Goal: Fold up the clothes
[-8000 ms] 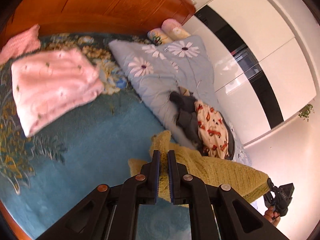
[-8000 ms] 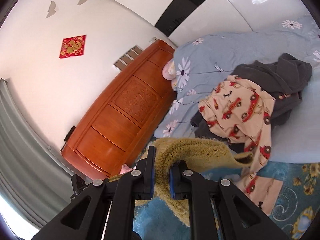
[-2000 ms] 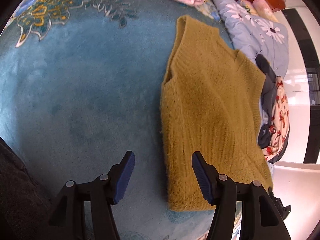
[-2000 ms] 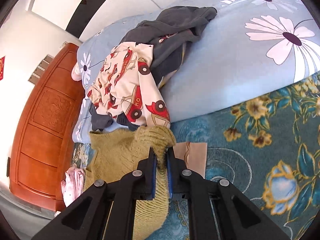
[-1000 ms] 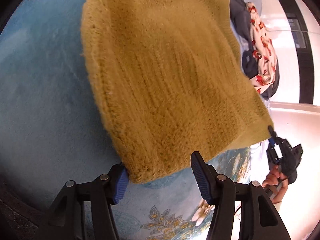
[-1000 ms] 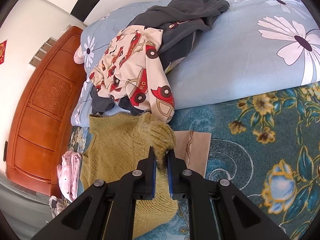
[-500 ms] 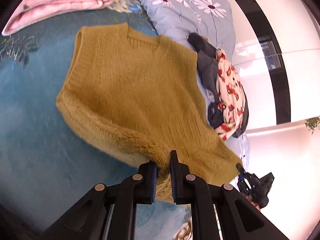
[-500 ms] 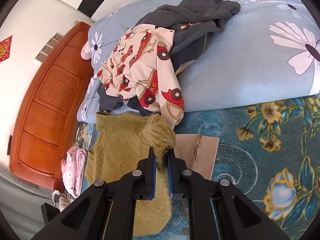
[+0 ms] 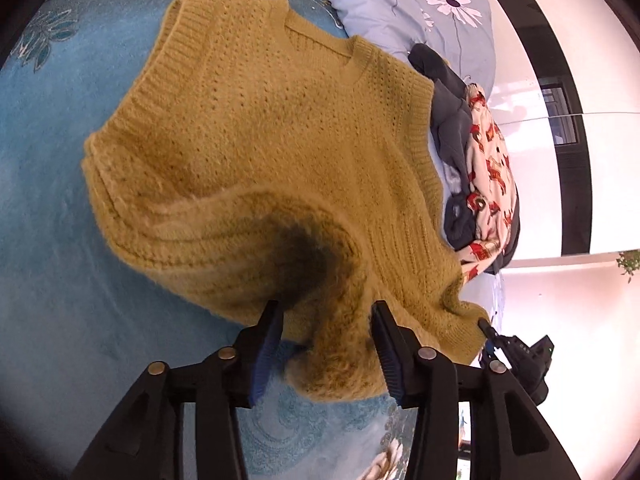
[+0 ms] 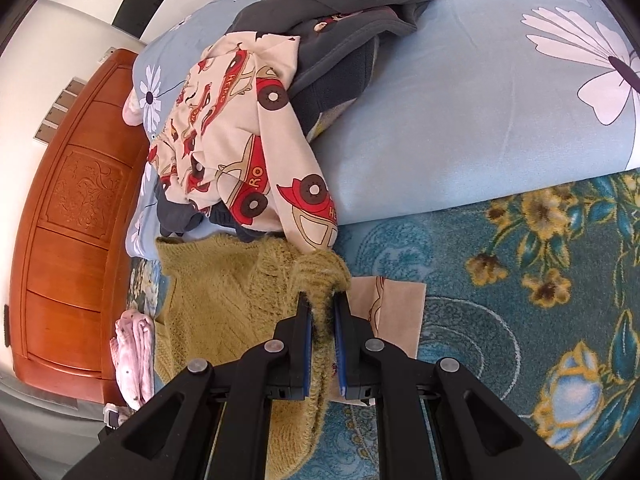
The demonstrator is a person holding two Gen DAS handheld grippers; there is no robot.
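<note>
A mustard knitted vest (image 9: 272, 128) lies spread on the blue floral bedspread (image 9: 48, 216), neck away from me. My left gripper (image 9: 326, 340) is open; the vest's lower hem is lifted in a fold and hangs between its jaws. My right gripper (image 10: 321, 320) is shut on the vest's other hem corner (image 10: 320, 276). The rest of the vest (image 10: 208, 292) lies flat to its left. The right gripper also shows at the left wrist view's lower right (image 9: 516, 356).
A pile of a car-print garment (image 10: 240, 152) and a dark grey garment (image 10: 344, 24) lies on a light blue flowered quilt (image 10: 460, 128). A folded pink cloth (image 10: 132, 356) lies near the wooden headboard (image 10: 68, 220). A beige cloth piece (image 10: 396, 304) lies beside the vest.
My left gripper, shut on the vest's hem half a second ago, now has its jaws apart with the hem fold loose between them. My right gripper keeps its hold.
</note>
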